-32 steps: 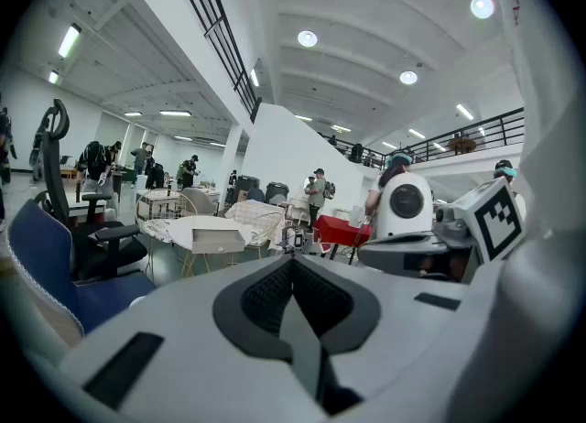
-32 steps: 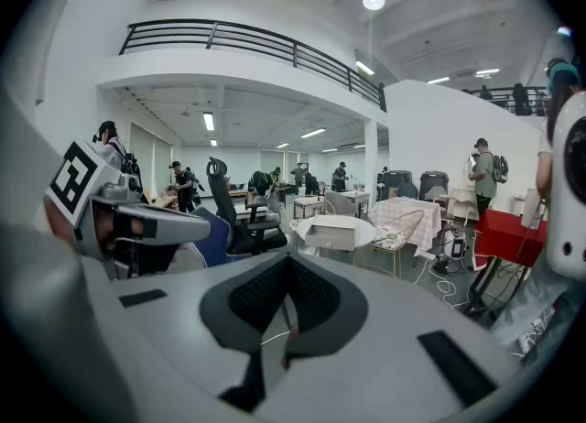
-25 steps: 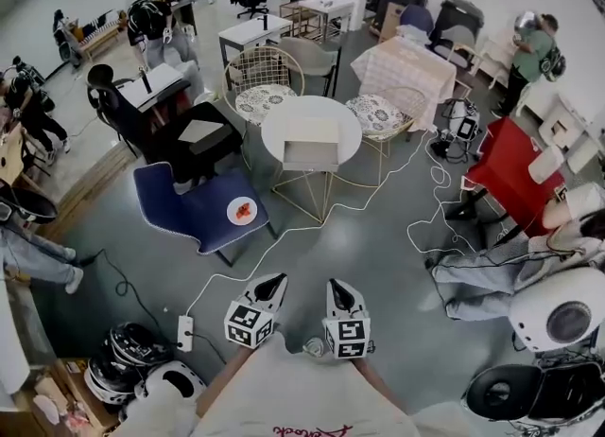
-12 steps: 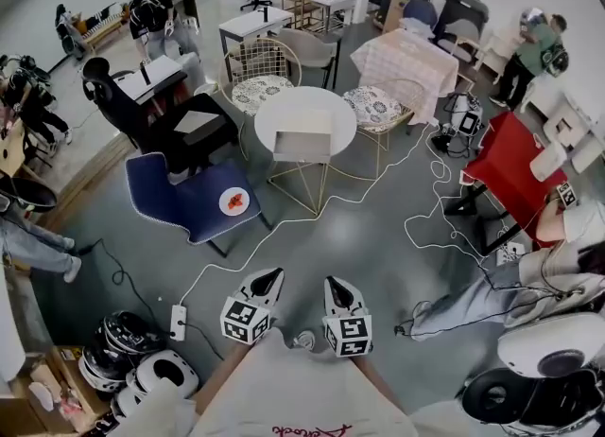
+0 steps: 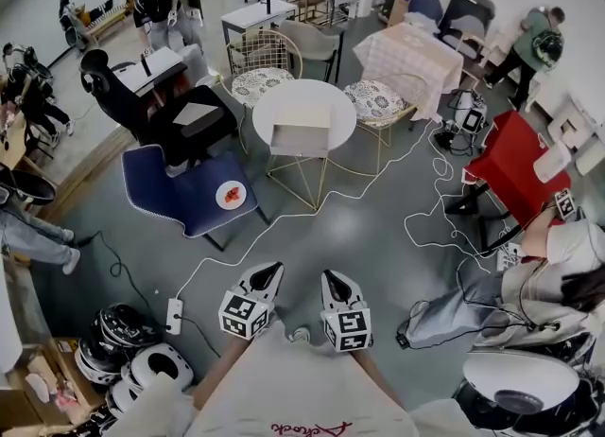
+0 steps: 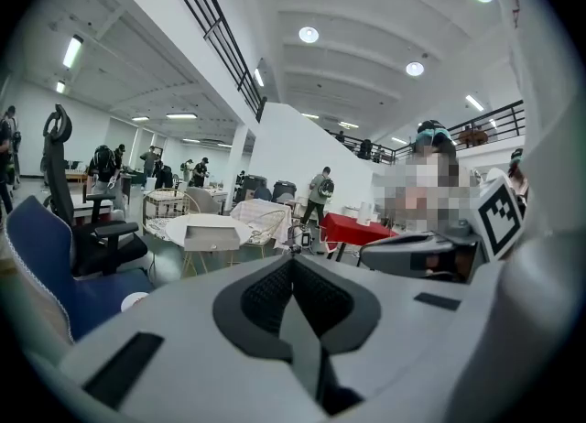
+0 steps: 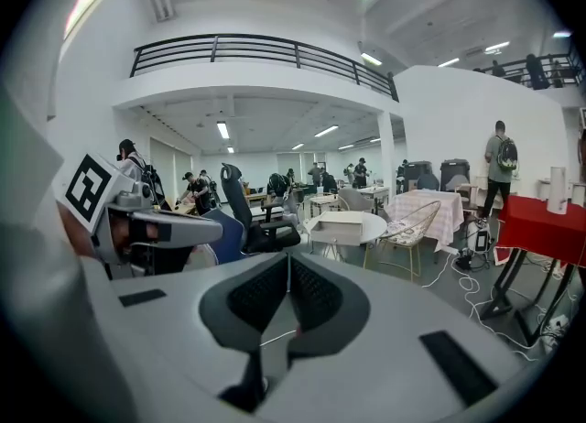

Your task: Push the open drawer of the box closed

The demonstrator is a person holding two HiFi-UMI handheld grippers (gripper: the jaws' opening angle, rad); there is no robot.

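A pale box with its drawer pulled out toward me stands on a round white table, several steps ahead across the grey floor. It also shows small in the left gripper view as the box and in the right gripper view as the box. My left gripper and right gripper hang side by side close to my body, far from the table. The left gripper has its jaws together with nothing between them, and so does the right gripper.
A blue chair carrying a small plate stands left of the way to the table. White cables and a power strip lie on the floor. Helmets sit at lower left, a red table and a seated person at right.
The room has shifted slightly in the head view as I move; the table sits a little higher and further left. Both grippers stay shut in front of my body.
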